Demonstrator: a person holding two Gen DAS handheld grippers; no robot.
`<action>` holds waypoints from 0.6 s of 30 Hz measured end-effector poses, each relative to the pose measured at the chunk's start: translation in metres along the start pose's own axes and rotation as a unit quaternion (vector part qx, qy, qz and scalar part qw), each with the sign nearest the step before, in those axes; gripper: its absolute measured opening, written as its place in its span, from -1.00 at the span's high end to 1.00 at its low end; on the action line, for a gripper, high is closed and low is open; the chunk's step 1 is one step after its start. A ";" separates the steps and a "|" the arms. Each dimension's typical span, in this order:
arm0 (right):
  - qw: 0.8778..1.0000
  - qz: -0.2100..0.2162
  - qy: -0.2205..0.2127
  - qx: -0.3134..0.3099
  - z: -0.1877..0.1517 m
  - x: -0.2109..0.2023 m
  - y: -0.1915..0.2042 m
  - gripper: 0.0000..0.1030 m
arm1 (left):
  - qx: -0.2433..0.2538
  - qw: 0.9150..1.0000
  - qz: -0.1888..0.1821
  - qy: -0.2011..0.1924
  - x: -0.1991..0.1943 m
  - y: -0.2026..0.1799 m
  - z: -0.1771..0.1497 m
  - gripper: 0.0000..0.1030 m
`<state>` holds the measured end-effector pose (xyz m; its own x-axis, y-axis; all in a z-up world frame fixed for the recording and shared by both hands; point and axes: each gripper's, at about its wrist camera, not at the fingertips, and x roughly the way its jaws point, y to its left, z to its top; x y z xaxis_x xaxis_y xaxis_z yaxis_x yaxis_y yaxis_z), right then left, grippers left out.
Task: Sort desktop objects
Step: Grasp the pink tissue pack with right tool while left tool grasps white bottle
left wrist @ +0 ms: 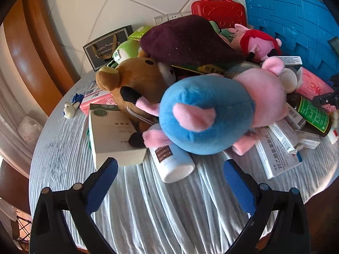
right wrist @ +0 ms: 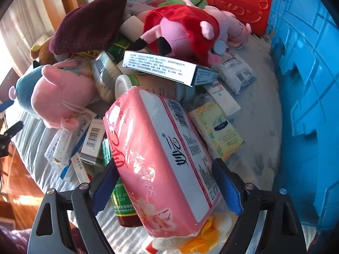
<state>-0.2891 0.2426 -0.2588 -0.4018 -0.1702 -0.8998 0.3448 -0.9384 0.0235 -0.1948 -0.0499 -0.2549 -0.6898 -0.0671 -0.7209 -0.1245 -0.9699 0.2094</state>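
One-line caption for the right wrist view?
Right gripper closed around a pink tissue pack above cluttered medicine boxes and plush toys.

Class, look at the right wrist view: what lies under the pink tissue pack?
Under the pink tissue pack show a green-labelled bottle and yellow-and-white soft stuff. Whatever lies beneath its middle is covered.

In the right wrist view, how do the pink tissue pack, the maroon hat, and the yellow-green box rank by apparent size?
1. pink tissue pack, largest, though it is nearest the camera, between the right gripper jaws.
2. maroon hat.
3. yellow-green box, smallest.
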 end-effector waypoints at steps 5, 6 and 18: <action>1.000 0.003 0.004 0.013 0.000 0.003 0.002 -0.78 | -0.015 0.999 -0.006 0.029 0.041 0.005 0.000 -0.72; 1.000 0.001 0.005 0.011 -0.002 0.002 0.004 -0.78 | -0.021 0.999 -0.012 0.038 0.047 0.006 -0.003 -0.47; 1.000 -0.005 0.016 0.016 0.002 0.004 0.002 -0.78 | -0.037 0.996 -0.046 0.061 0.060 0.019 -0.004 0.08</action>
<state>-0.2919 0.2397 -0.2620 -0.3779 -0.1517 -0.9133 0.3131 -0.9493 0.0282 -0.2358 -0.0734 -0.2961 -0.5851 -0.0017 -0.8109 -0.1260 -0.9877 0.0930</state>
